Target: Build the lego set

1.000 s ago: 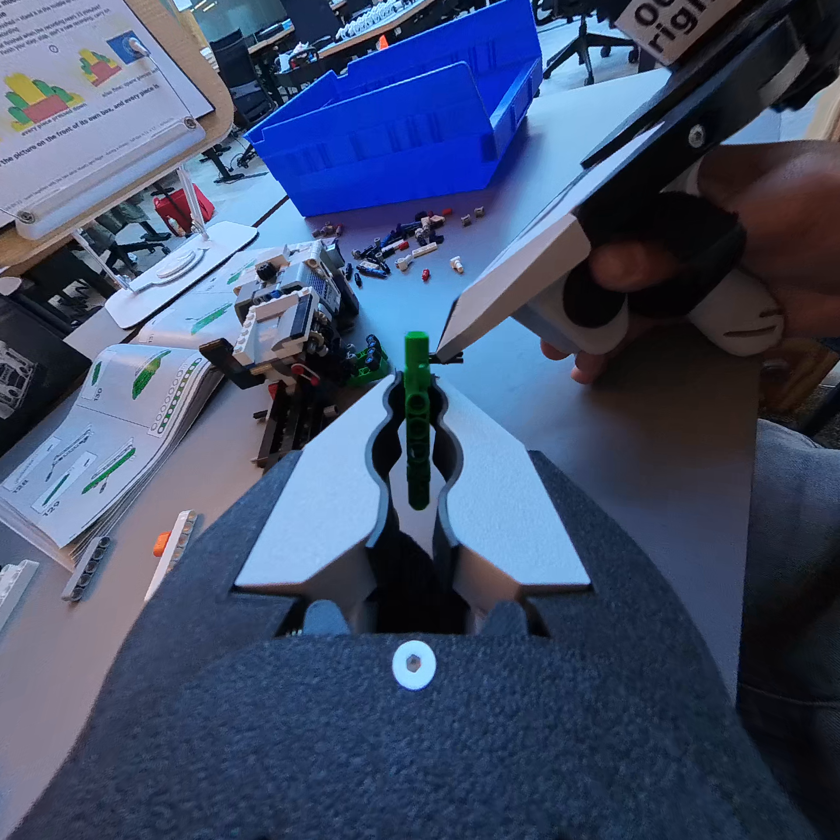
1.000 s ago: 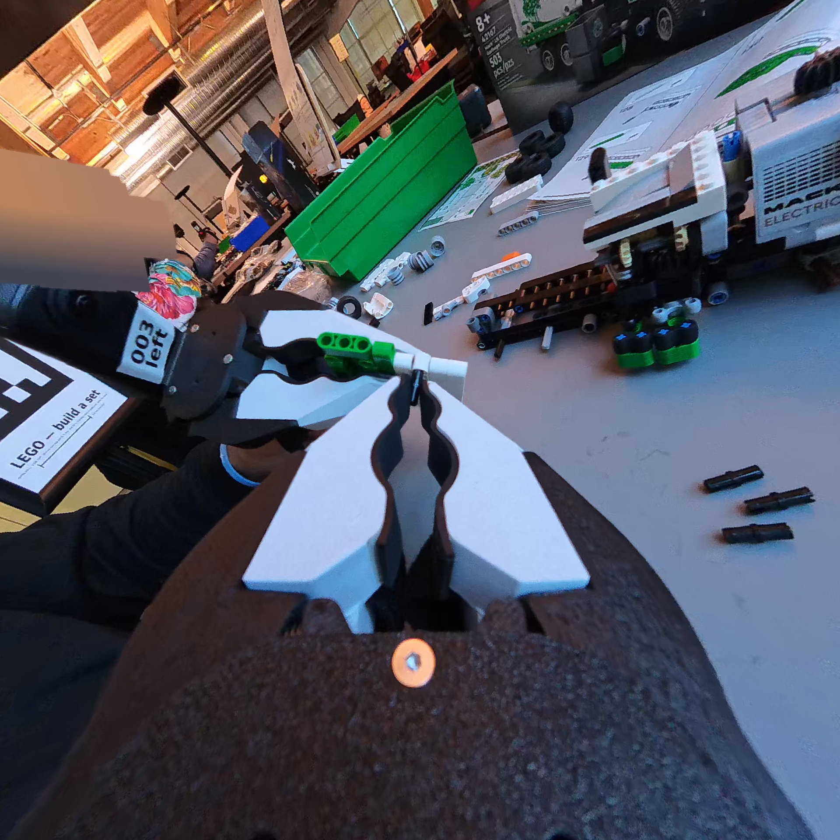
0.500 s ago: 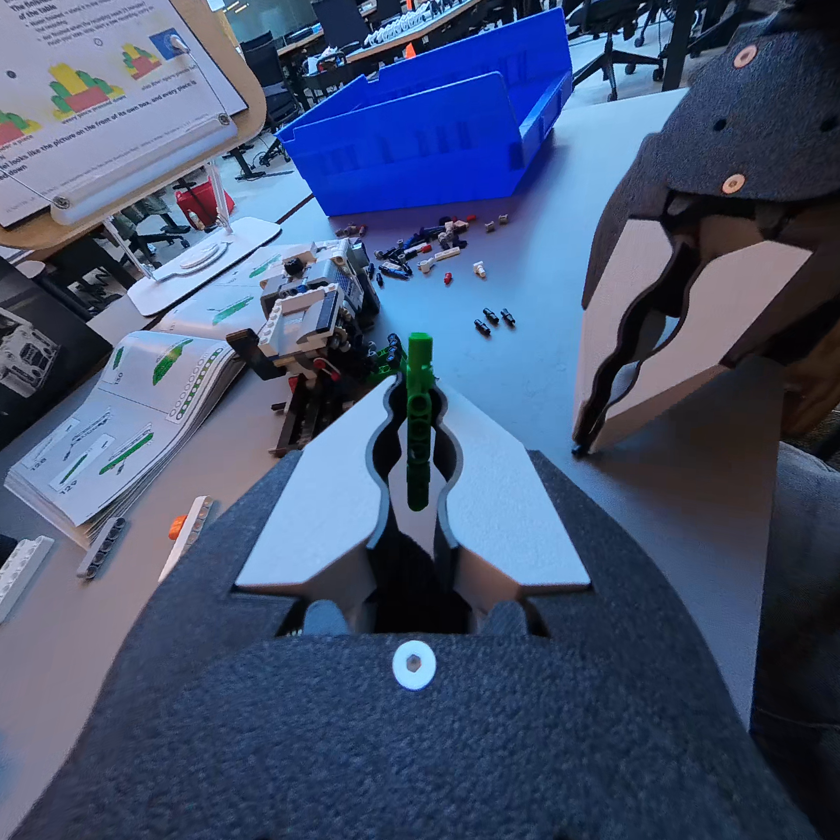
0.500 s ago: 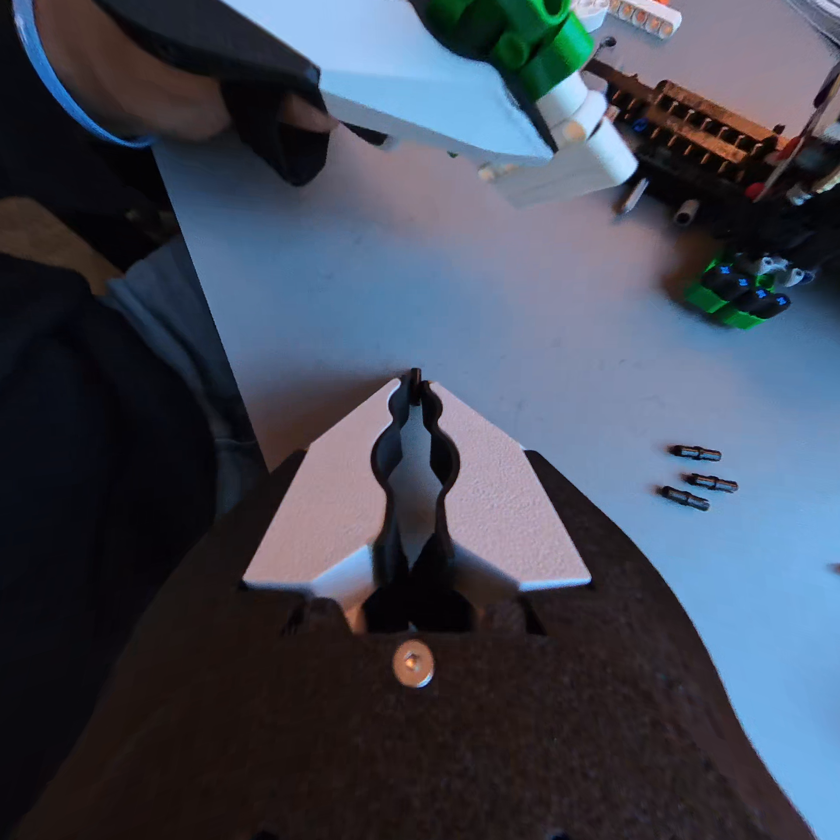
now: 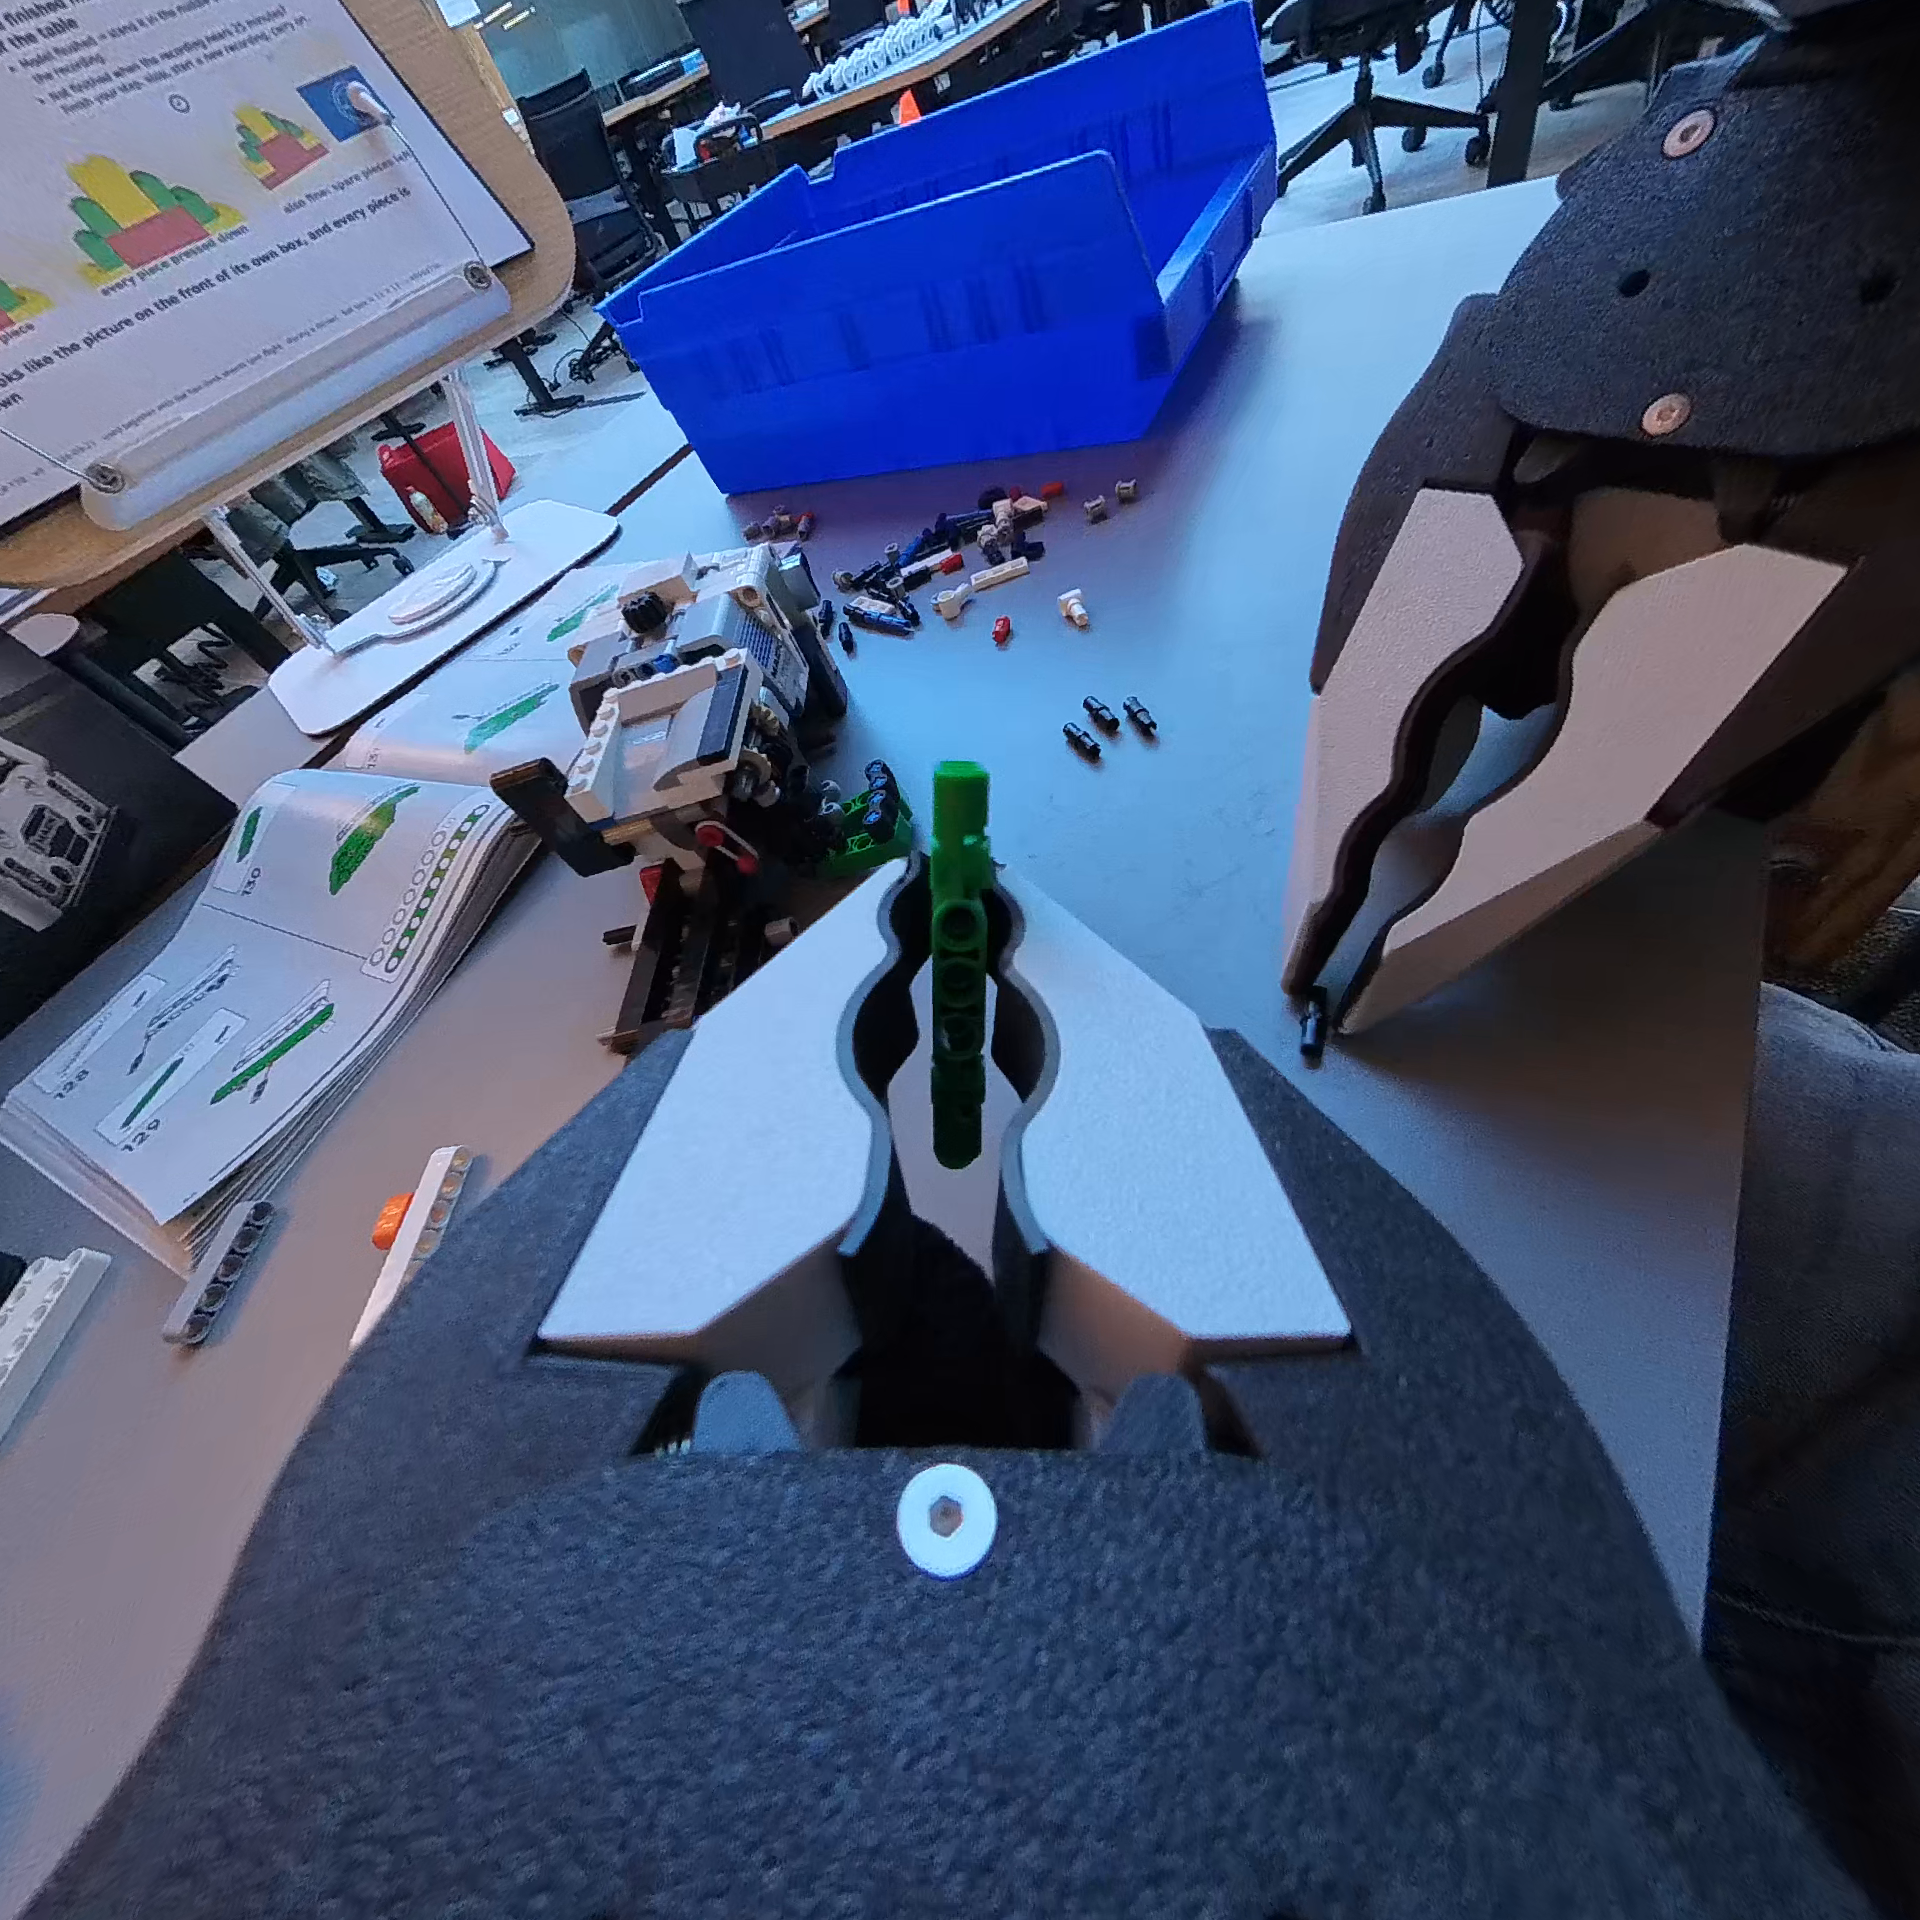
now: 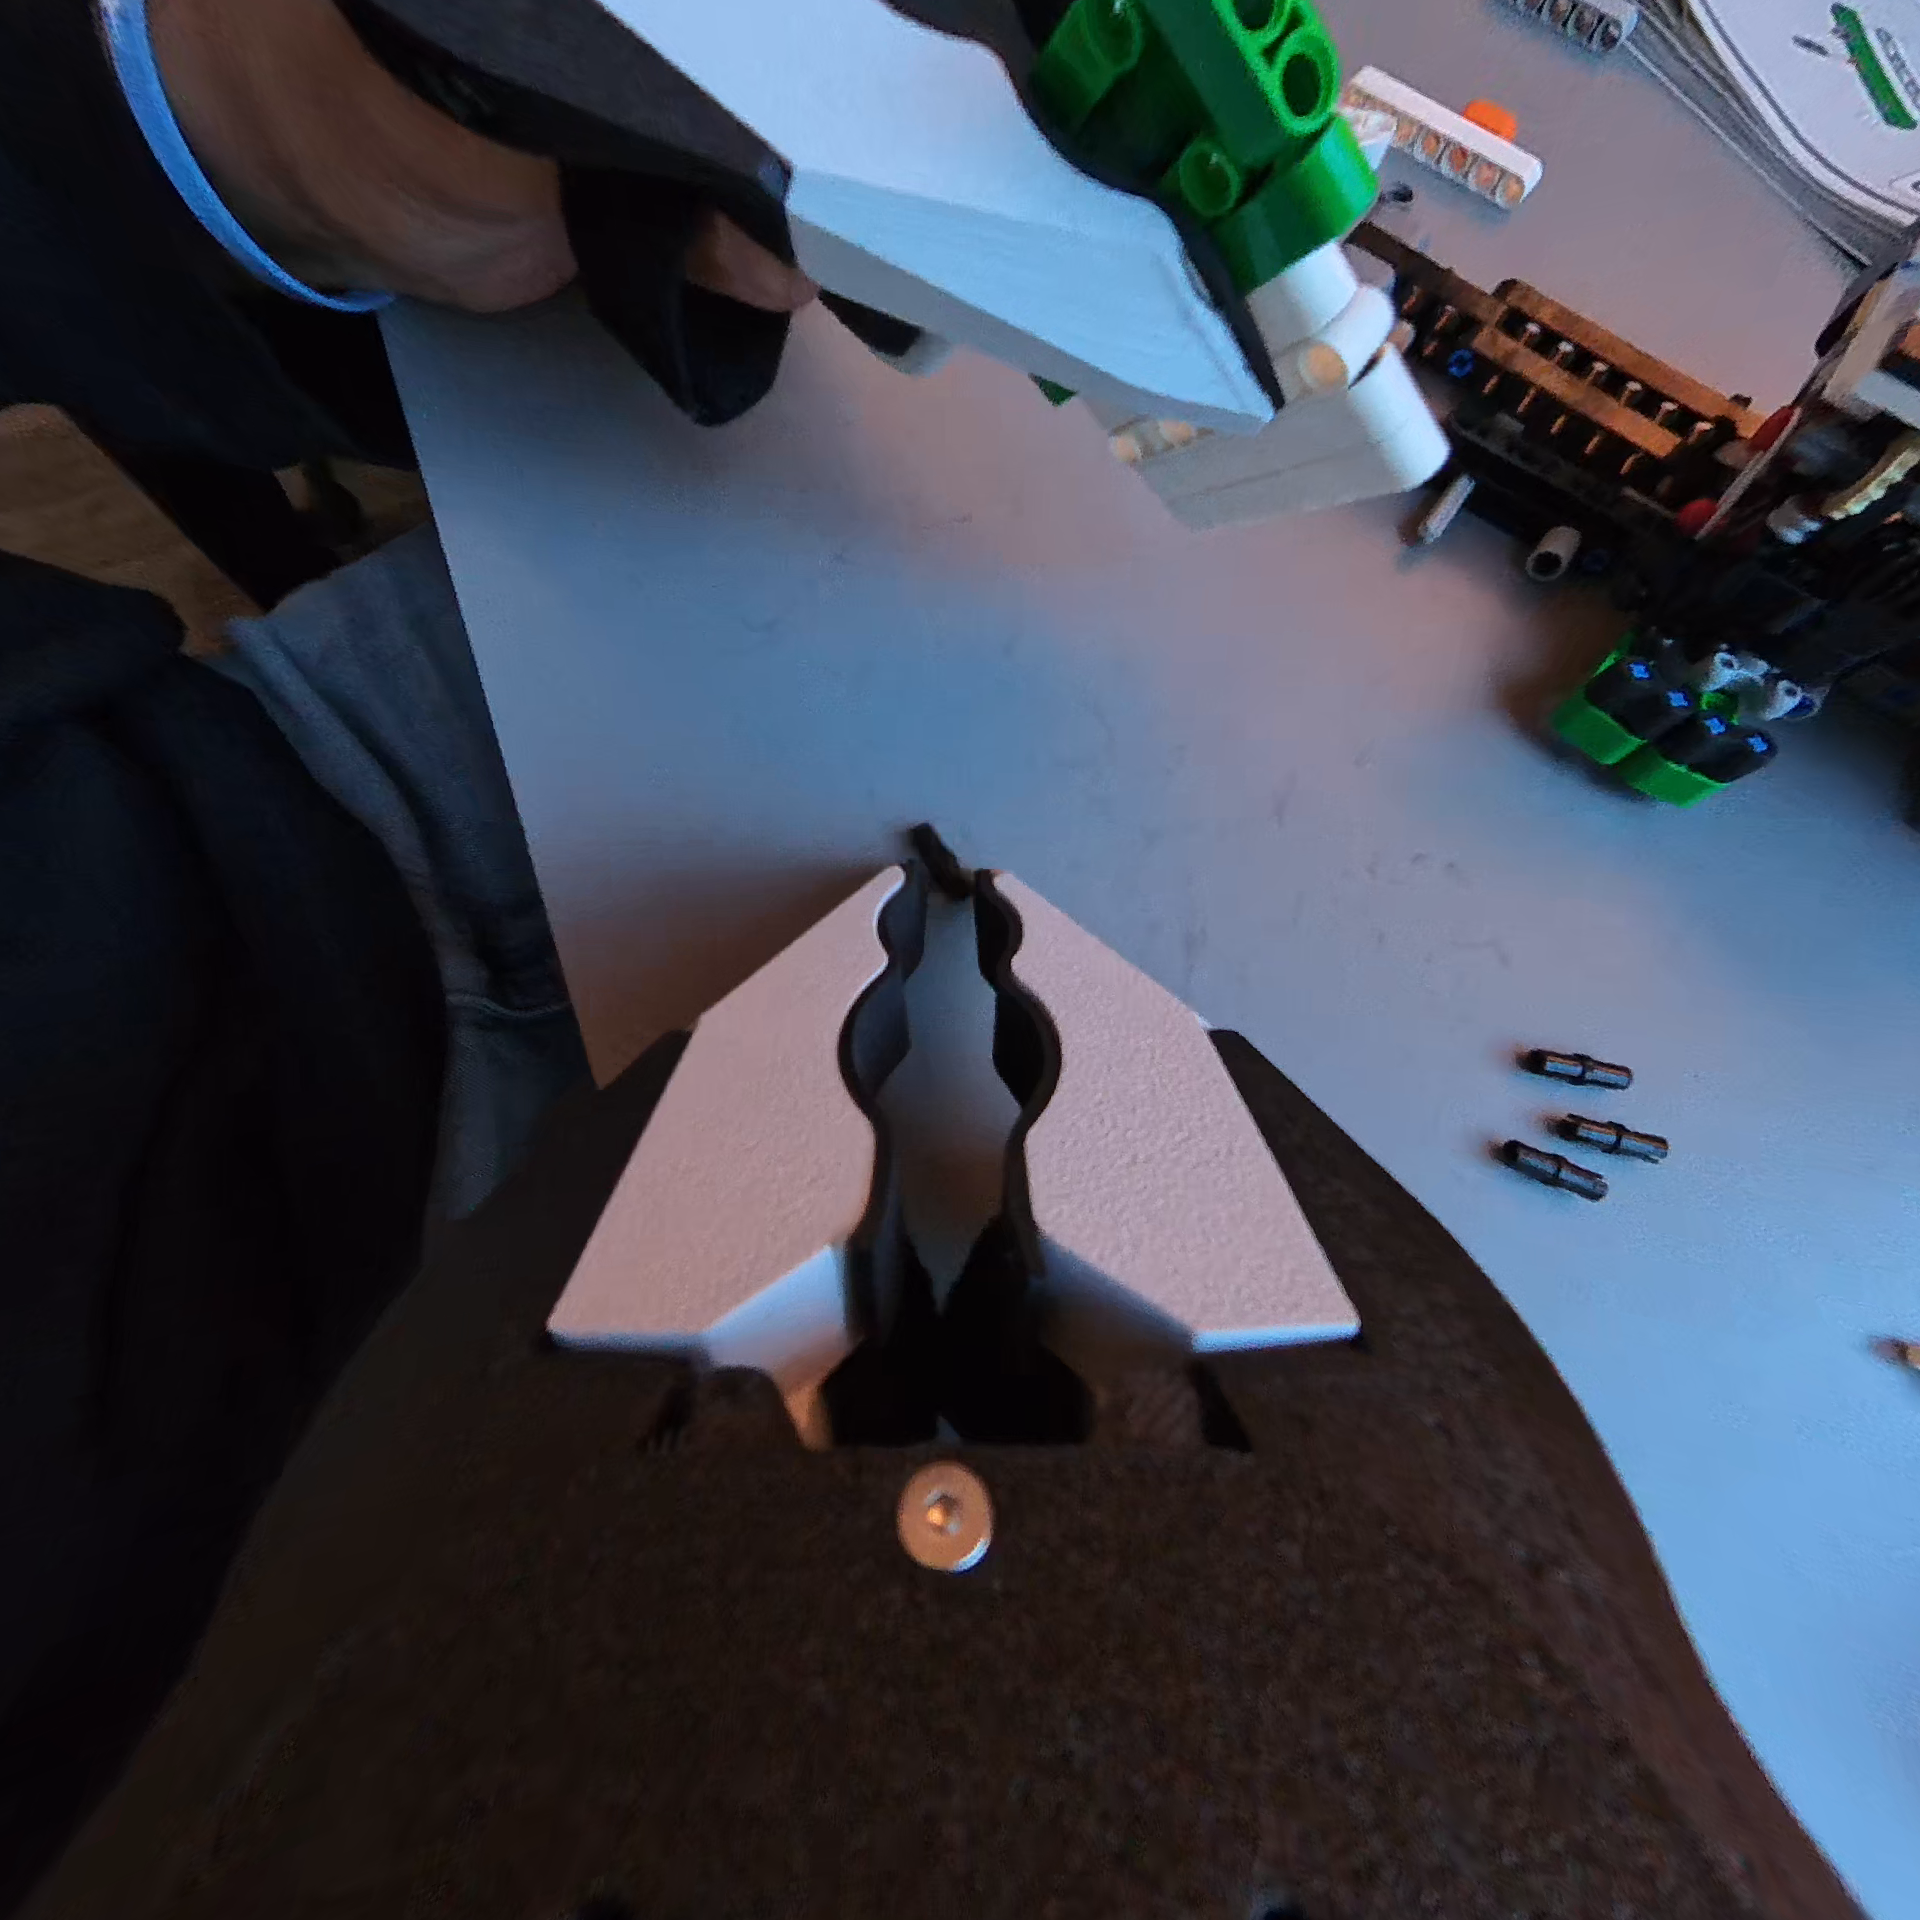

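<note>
Green plastic fills my left gripper [image 5: 958, 883]: a slim green beam [image 5: 956, 997] with a row of round holes along its face, pinched edge-on between the two fingers and poking out past the tips. From the right wrist view it carries a white block [image 6: 1309, 416] at its front end, held above the grey table [image 6: 1091, 675].

My right gripper [image 6: 943, 878] points its tips down at the table near the front edge. Its fingers stand only slightly apart, and a small black pin [image 6: 940, 857] sits right at the tips; I cannot tell whether they grip it or only touch it.

Three more black pins [image 6: 1574, 1127] lie side by side, well apart from it to the right. The half-built truck [image 5: 707, 707], white and grey over a black studded frame, stands beside the open instruction booklet [image 5: 260, 966]. Small loose parts [image 5: 966, 561] are scattered in front of the blue bin [image 5: 935, 343].
</note>
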`<state>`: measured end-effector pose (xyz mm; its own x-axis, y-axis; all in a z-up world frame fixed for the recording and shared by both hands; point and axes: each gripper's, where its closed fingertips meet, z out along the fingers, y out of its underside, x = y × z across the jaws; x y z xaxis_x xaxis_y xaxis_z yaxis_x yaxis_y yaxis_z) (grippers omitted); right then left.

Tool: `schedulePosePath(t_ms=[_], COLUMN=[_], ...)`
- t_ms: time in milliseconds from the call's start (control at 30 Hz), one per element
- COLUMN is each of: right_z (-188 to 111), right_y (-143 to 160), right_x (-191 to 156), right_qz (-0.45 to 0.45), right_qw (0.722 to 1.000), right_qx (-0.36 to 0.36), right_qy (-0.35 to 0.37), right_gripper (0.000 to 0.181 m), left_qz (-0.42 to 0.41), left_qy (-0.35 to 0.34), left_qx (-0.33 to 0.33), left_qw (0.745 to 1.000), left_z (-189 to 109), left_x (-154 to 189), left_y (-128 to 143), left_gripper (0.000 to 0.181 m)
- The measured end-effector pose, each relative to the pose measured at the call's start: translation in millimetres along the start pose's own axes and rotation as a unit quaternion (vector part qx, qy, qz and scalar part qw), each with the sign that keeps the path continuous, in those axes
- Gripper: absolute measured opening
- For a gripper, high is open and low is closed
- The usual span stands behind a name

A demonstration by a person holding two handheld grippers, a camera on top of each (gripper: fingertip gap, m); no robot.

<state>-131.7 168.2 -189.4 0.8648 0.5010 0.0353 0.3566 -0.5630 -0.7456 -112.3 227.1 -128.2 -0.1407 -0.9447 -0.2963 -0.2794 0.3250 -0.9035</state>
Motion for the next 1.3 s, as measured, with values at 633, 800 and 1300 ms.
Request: schedulePosePath(t_ms=[633, 800, 1300], right_z=[3.9, -15.4, -22.5], right_y=[-6.3, -55.8, -72.0], right_x=[5.9, 23.6, 36.2], right_qz=[-0.024, 0.169, 0.266], right_qw=[0.999, 0.971, 0.927], right_qx=[0.006, 0.166, 0.258], right_qy=[0.020, -0.033, -0.065], right_gripper=[0.004, 0.003, 0.000], left_qz=[0.012, 0.010, -0.012], left_qy=[0.006, 0.007, 0.019], left_qx=[0.002, 0.012, 0.008], left_qw=[1.000, 1.000, 1.000], left_z=[-0.1, -1.6, 0.5], left_x=[4.5, 4.4, 4.2], left_y=[-0.5, -3.5, -2.9], left_gripper=[0.006, 0.006, 0.006])
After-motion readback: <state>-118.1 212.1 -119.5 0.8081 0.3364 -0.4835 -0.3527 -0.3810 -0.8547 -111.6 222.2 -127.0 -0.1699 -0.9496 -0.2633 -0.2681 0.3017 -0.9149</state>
